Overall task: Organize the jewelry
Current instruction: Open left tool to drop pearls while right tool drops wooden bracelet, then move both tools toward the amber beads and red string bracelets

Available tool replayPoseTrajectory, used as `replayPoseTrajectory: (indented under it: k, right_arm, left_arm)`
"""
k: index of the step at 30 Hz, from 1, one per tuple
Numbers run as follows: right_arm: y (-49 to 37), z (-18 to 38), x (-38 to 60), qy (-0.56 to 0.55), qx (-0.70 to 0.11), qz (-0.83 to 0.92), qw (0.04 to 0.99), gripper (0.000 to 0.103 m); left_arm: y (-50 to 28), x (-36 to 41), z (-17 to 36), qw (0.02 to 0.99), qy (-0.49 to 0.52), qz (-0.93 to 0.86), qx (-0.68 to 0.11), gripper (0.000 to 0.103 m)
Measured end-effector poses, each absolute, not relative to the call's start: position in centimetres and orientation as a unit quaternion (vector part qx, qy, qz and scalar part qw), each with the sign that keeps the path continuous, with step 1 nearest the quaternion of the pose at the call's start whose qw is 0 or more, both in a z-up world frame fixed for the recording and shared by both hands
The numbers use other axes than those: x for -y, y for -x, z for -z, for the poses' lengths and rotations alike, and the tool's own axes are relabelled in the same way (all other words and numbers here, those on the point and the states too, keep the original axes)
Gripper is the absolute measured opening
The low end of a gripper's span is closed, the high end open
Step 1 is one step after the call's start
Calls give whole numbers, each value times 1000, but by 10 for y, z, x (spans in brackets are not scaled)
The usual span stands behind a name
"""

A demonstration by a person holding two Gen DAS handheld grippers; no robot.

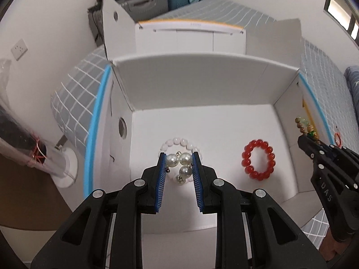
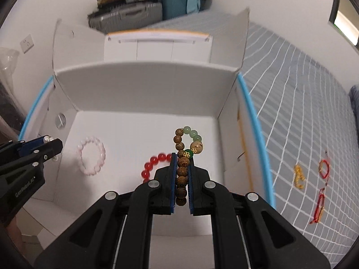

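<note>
An open white cardboard box (image 1: pixel 202 83) lies below both grippers. On its floor lie a pale pink bead bracelet (image 1: pixel 179 142) and a red bead bracelet (image 1: pixel 258 159). My left gripper (image 1: pixel 179 157) is shut on a pearl piece (image 1: pixel 181 164) with small metal bells, held above the pink bracelet. My right gripper (image 2: pixel 181 157) is shut on a wooden bead bracelet (image 2: pixel 182 170) with green beads, held over the box's right side. The right gripper shows in the left wrist view (image 1: pixel 308 140). The left gripper shows in the right wrist view (image 2: pixel 50 142).
The box (image 2: pixel 145 89) sits on a grey checked bedspread (image 2: pixel 303 112). On the spread, right of the box, lie a gold piece (image 2: pixel 298 177) and red string bracelets (image 2: pixel 324 167). Suitcases (image 2: pixel 134 13) stand at the back.
</note>
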State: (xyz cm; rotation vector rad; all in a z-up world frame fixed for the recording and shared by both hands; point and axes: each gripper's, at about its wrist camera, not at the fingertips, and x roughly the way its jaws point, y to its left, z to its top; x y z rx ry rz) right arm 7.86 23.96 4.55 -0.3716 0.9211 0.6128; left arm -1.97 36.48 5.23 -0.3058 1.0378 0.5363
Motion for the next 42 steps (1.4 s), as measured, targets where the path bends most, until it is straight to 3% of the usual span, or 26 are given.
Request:
replayPoseTrajectory:
  k: [20, 22, 24, 26, 32, 42]
  right_arm:
    - [-84, -24, -248, 168, -476, -289, 813, 11]
    - [-82, -27, -247, 166, -472, -290, 816, 23]
    - [-80, -32, -245, 158, -466, -295, 819, 29]
    - [-79, -36, -243, 157, -461, -297, 821, 43]
    - [-79, -53, -229, 132, -440, -286, 841, 75]
    - [-75, -76, -212, 133, -406, -276, 861, 86]
  left_arm:
    - [13, -368, -38, 814, 140, -259, -501, 25]
    - [14, -367, -38, 815, 141, -258, -499, 31]
    - [16, -366, -42, 819, 140, -263, -490, 47]
    - [19, -365, -47, 826, 144, -263, -477, 68]
    - [22, -360, -58, 835, 140, -267, -461, 87]
    - [26, -354, -69, 844, 142, -269, -441, 96]
